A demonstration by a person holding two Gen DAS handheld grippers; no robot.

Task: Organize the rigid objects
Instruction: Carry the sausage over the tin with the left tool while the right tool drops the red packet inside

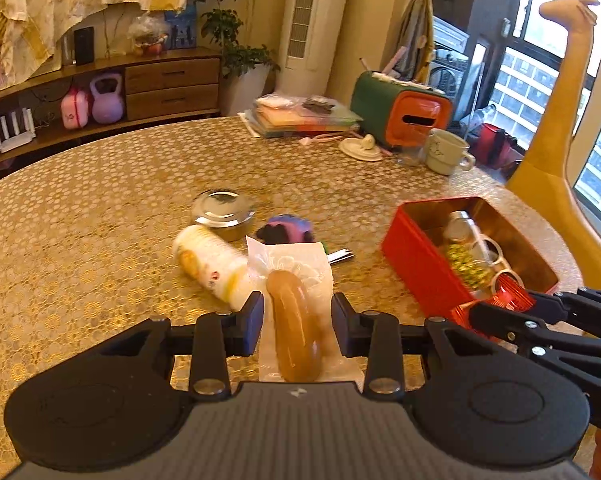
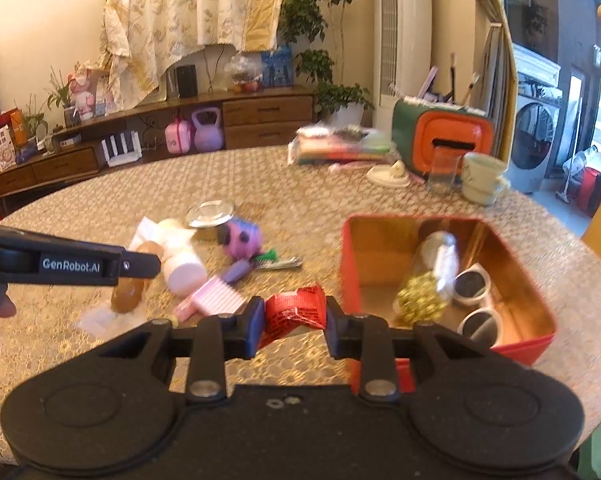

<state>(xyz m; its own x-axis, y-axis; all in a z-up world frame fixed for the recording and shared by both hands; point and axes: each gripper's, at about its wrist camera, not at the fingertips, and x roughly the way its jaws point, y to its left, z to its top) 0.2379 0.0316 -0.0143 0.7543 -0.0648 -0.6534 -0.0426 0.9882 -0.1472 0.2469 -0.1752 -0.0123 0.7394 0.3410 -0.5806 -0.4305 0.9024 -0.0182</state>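
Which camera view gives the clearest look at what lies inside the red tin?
The right wrist view: it looks down into the red tin, showing a bottle and white sunglasses on its floor. The left wrist view shows the tin from farther off, its near wall hiding part of the floor.

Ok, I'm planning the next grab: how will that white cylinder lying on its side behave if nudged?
The white cylinder lies on its side on the table, so it would probably roll. Its smooth rounded wall may slip between the pads. It looks stiff, likely plastic.
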